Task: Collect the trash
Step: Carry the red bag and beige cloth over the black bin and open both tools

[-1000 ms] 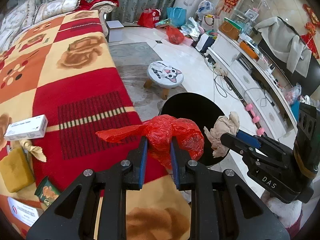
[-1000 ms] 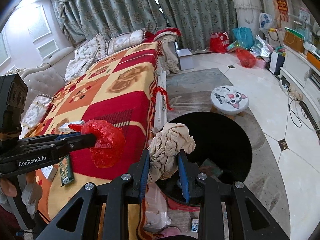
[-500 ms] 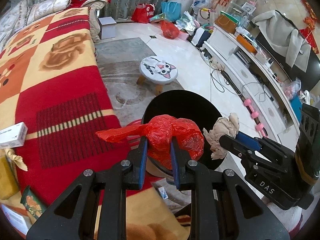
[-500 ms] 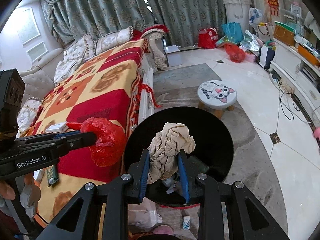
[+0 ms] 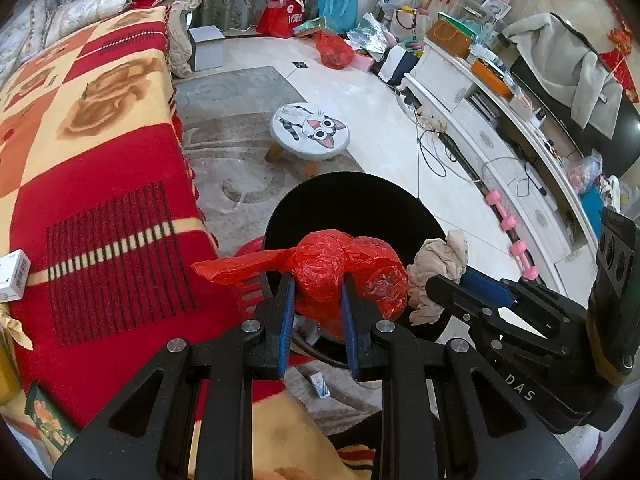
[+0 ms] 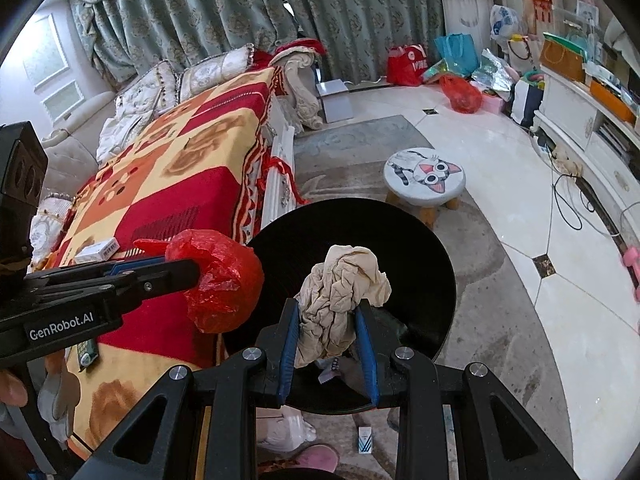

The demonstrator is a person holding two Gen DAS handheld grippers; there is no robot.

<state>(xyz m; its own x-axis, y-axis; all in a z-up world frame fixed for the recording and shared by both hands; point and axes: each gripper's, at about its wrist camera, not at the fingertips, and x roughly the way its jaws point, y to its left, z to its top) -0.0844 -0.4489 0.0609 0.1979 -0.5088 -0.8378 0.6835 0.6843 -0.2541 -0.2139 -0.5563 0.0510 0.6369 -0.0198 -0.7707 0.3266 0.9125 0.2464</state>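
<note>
Both grippers sit over the black bin: the left gripper squeezes the red bag, and the right gripper squeezes the beige rag.

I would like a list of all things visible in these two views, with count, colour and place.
red plastic bag: 1, red, in left gripper, above bin
crumpled cloth: 1, beige, in right gripper, above bin
trash bin: 1, black, on floor beside sofa
cat stool: 1, white, beyond bin
blanket: 1, red-yellow, on sofa
white box: 1, on blanket
pink dumbbells: 2, by cabinet
left gripper: black, shut
right gripper: black, shut
</note>
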